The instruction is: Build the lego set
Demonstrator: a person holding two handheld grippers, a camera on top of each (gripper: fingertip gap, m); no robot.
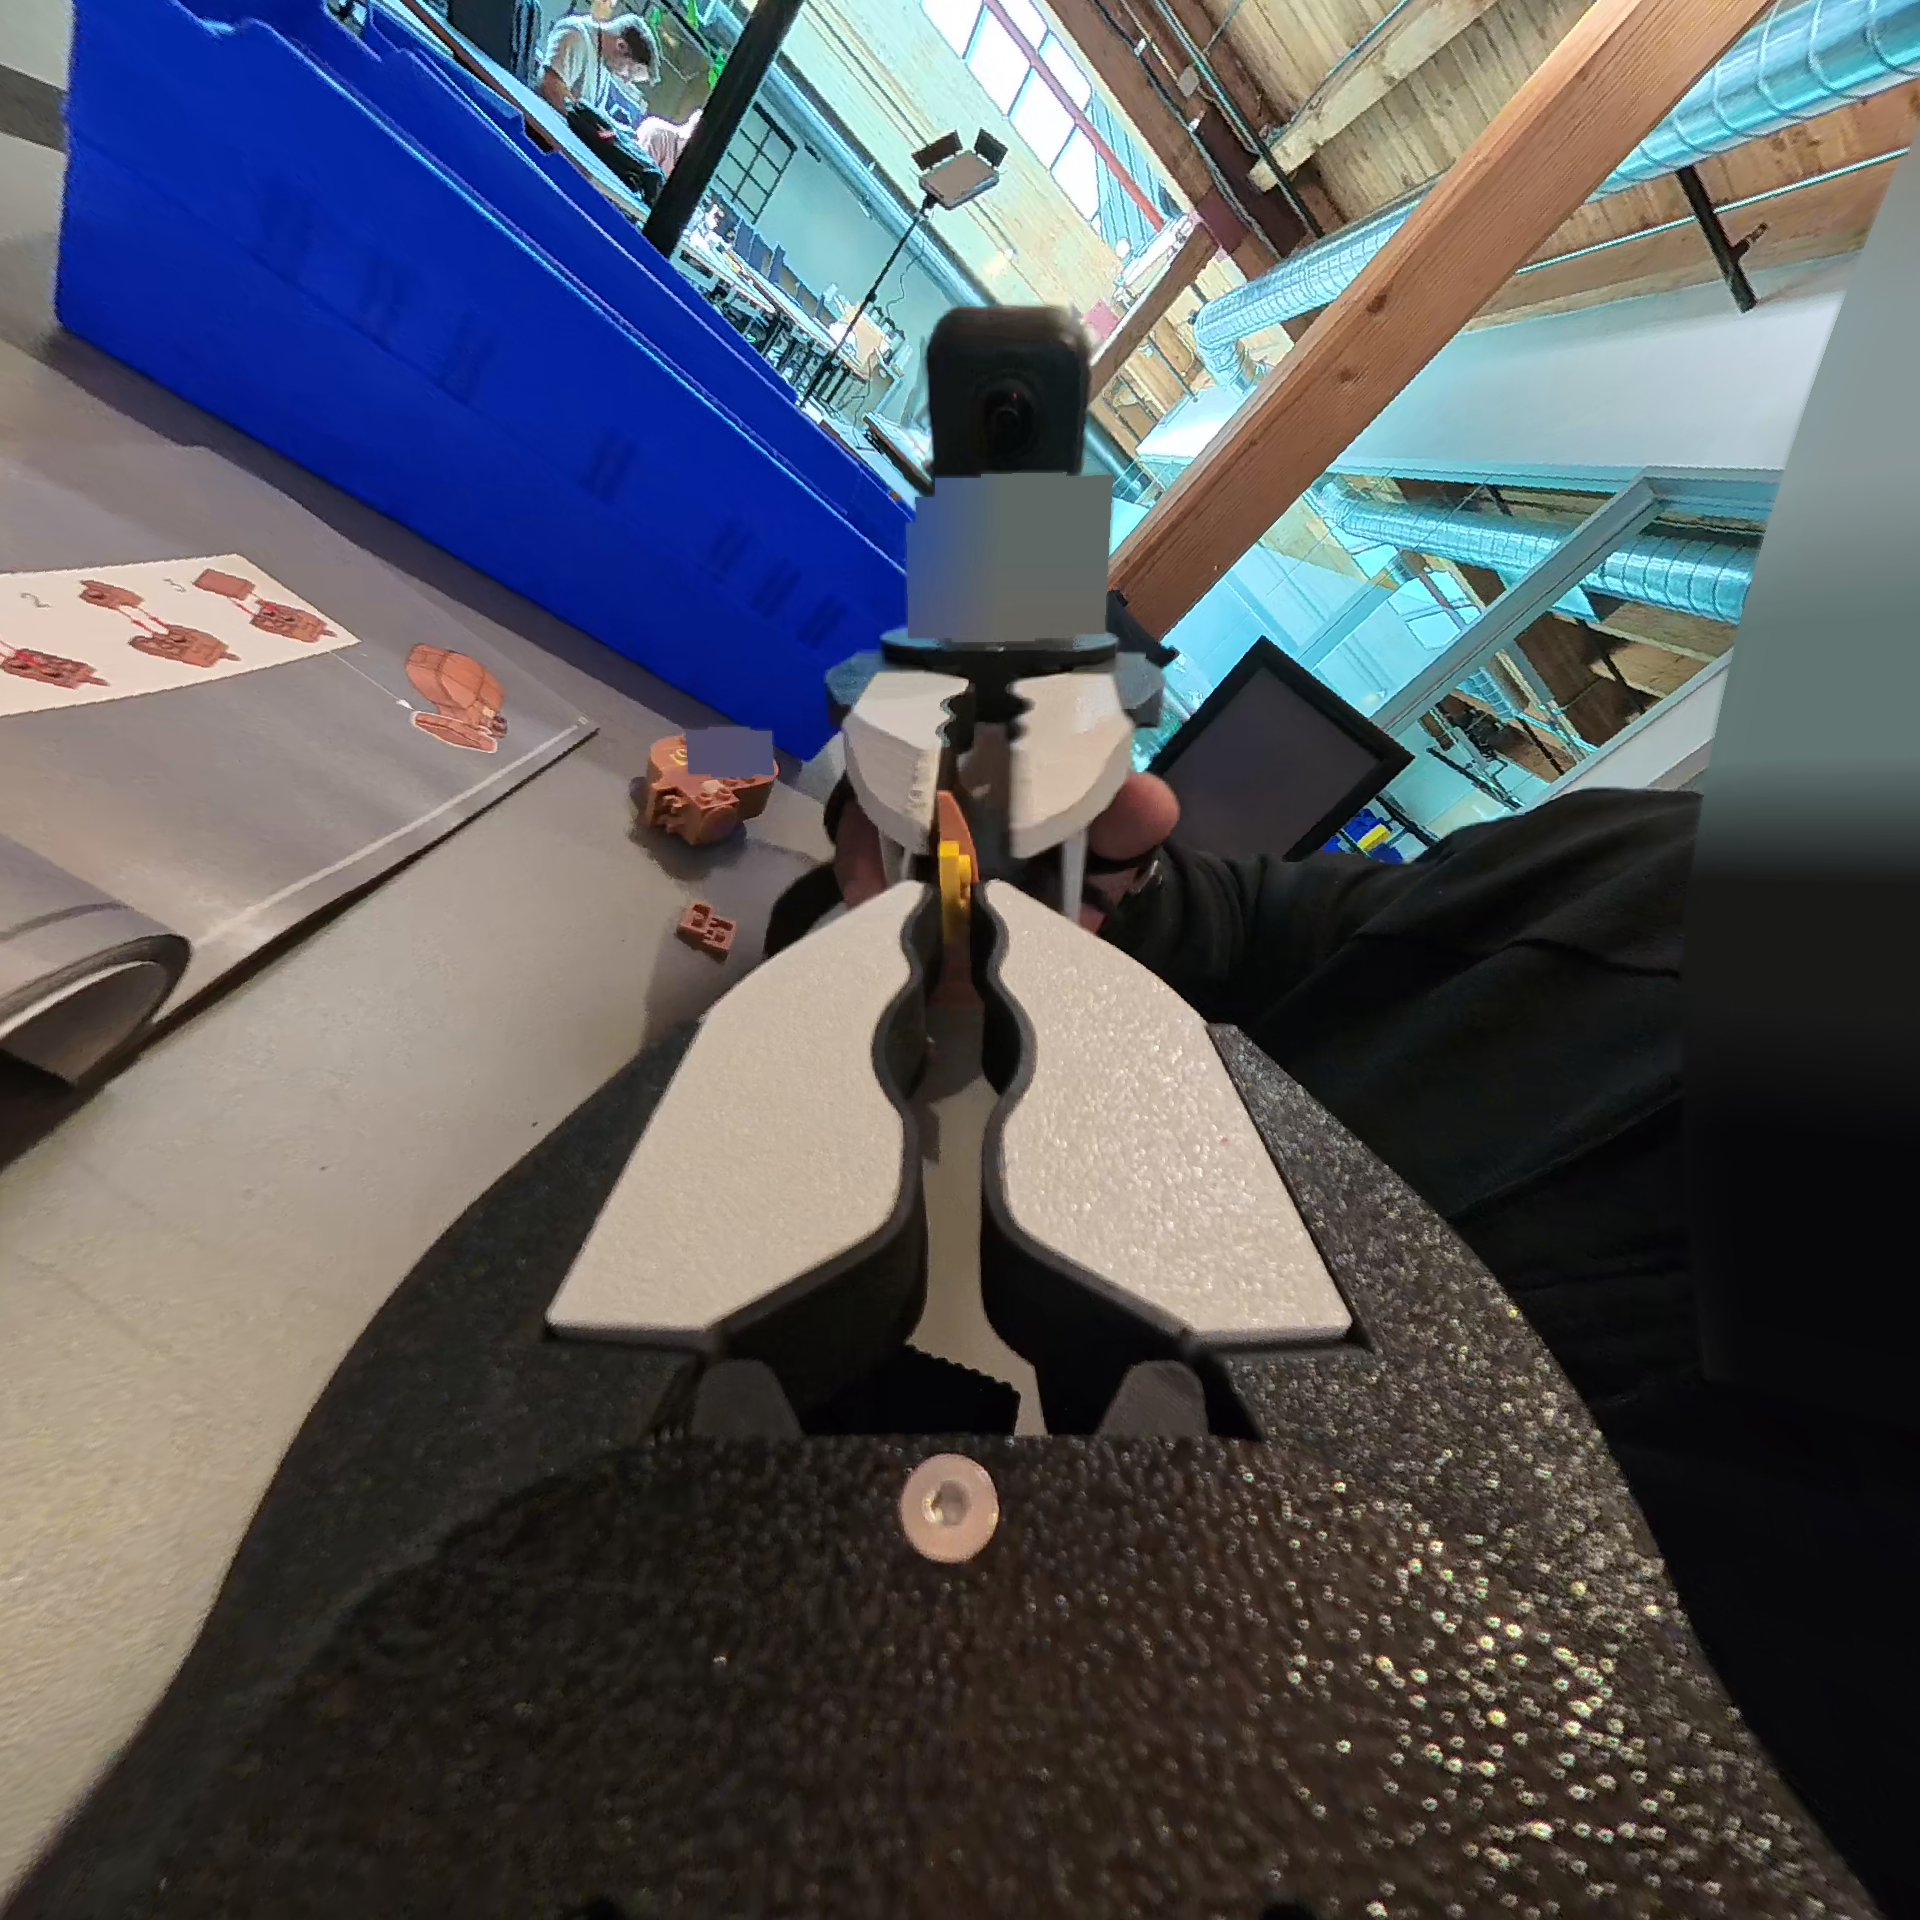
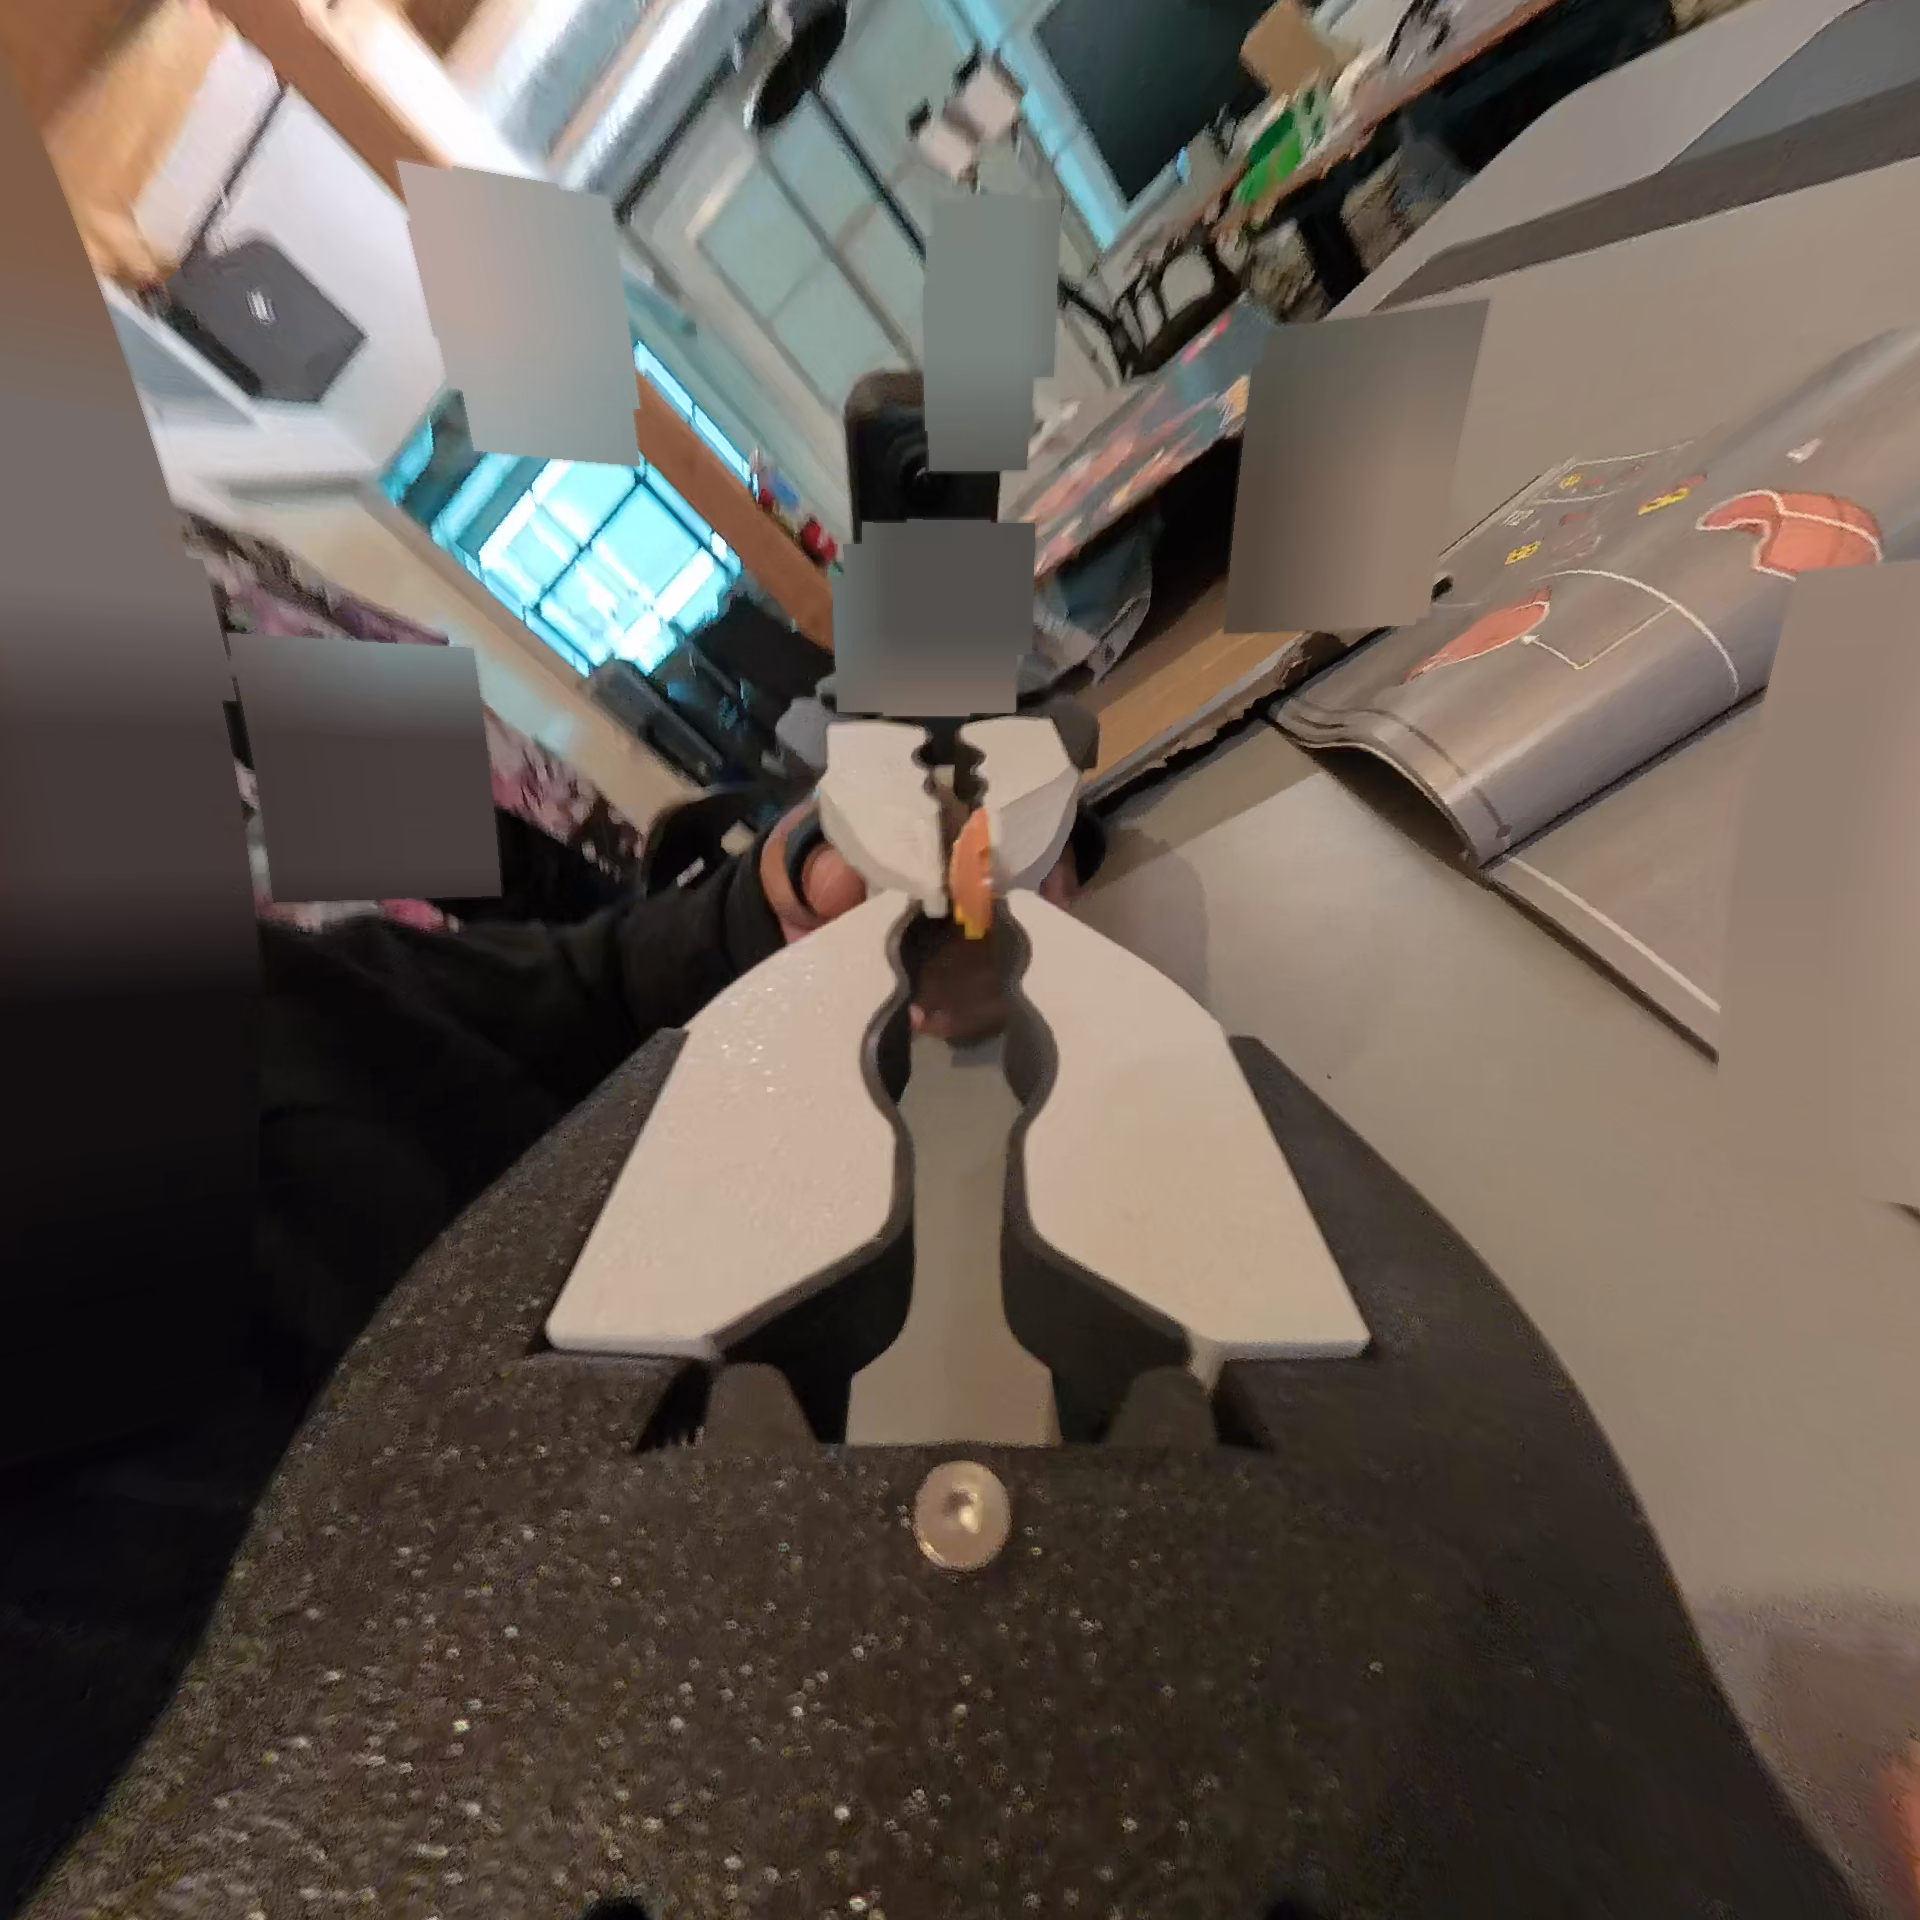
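We are seeing, in the left wrist view, the instruction booklet lying open on the grey table, far left, with the blue crate standing behind it. Right of the booklet, a brown lego sub-assembly is resting on the table, and a small brown brick is lying just beside it, nearer to us. In the centre, our left gripper is pinching a small orange and yellow lego piece at its tips, fingers nearly together. The right gripper is facing it nose to nose, closed; we cannot tell whether it is also touching that piece. A hand in a black sleeve is holding it.

In the right wrist view, the left gripper is clamping the orange piece mid-frame, and the right gripper is closing on something dark brown, blurred, at its tips. The booklet is lying at the right.
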